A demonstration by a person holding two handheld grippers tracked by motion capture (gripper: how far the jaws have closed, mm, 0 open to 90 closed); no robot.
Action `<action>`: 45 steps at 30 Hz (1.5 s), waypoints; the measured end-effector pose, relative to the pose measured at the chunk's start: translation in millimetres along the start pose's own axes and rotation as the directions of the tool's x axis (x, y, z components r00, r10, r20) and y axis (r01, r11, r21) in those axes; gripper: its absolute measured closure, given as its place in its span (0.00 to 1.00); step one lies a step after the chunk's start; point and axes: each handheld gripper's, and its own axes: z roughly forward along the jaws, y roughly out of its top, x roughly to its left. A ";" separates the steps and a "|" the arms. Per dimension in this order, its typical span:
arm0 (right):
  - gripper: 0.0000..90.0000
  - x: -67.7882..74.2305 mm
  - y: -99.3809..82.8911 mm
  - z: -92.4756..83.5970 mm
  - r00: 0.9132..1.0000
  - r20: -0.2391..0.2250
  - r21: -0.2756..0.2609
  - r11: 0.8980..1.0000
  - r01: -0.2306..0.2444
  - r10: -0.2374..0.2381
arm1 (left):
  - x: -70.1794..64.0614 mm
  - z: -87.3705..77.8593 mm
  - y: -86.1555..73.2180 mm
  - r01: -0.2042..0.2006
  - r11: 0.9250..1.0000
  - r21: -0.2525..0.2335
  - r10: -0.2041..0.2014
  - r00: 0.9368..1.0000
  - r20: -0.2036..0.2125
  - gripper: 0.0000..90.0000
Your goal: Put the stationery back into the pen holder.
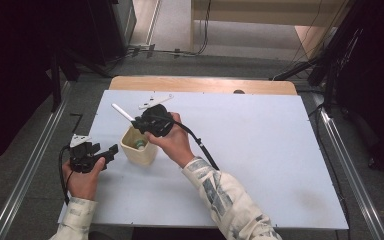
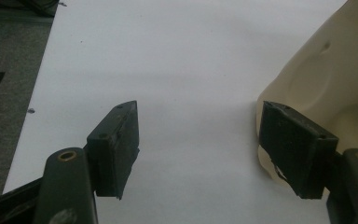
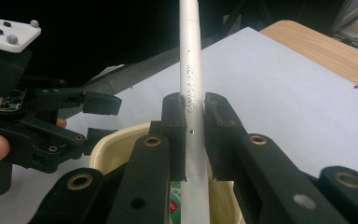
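Observation:
A cream cup (image 1: 139, 148) stands on the left half of the white table top (image 1: 260, 150), with something green inside it. Over the cup's rim, my right gripper (image 1: 136, 123) is shut on a white pen (image 1: 122, 112) that sticks out up and to the left. In the right gripper view the pads (image 3: 175, 126) clamp the pen (image 3: 190, 70) above the cup (image 3: 116, 142). My left gripper (image 1: 111, 150) rests on the table left of the cup, open. In its own view the left gripper (image 2: 200, 147) holds nothing, and its right pad lies against the cup (image 2: 335, 79).
A wooden strip (image 1: 205, 83) runs along the table's far edge. Metal rails (image 1: 350, 170) flank the table on the floor. Dark equipment and cables (image 1: 170, 50) stand beyond the far side. The right half of the table top is bare.

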 end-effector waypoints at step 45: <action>0.81 4.4 -15.3 16.4 1.000 -0.012 0.128 0.992 0.009 -0.007 | -0.7 0.8 -0.4 -0.005 1.000 0.006 0.005 1.000 -0.002 0.33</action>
